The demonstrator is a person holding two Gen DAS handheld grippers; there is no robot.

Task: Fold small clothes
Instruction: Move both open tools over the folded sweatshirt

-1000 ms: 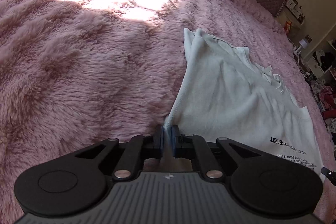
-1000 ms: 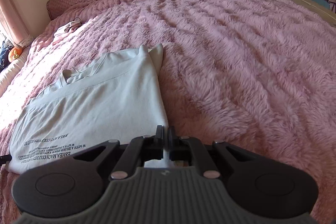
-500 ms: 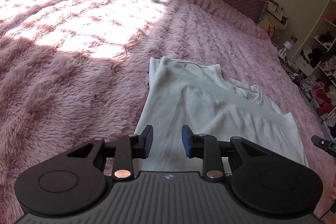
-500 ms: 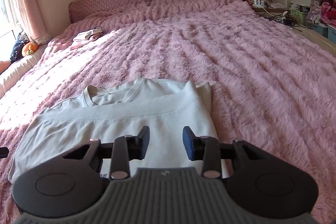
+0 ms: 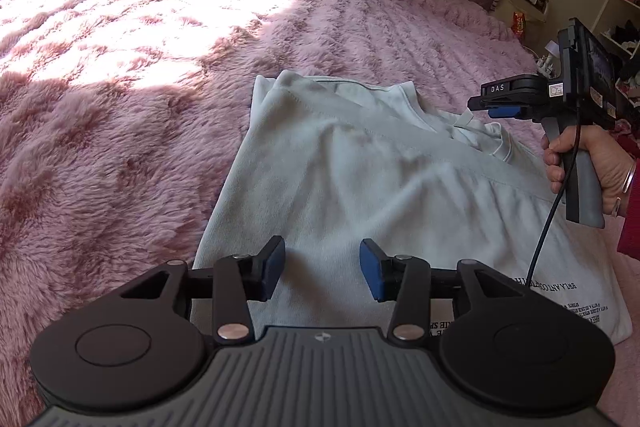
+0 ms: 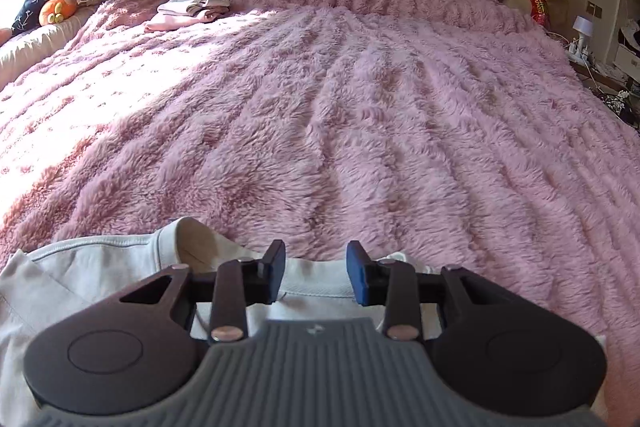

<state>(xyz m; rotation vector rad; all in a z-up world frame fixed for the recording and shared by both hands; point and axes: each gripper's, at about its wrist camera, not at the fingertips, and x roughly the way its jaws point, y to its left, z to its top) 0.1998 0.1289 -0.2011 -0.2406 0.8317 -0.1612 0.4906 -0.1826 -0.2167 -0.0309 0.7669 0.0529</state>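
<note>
- Left wrist view: the left gripper [image 5: 322, 269] hovers with jaws spread, having just opened, empty above the pale T-shirt [image 5: 360, 195] on the pink plush blanket [image 5: 120, 107].
- Beyond the shirt's collar, the right gripper [image 6: 315, 273] stands parted and empty.
- One lengthwise fold appears done; further folds seemingly remain.
- Soft, lightly creased knit with printed hem text rests on deep, ridged fur.

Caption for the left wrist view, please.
Open left claw above a half-folded shirt on a pink blanket.
</note>
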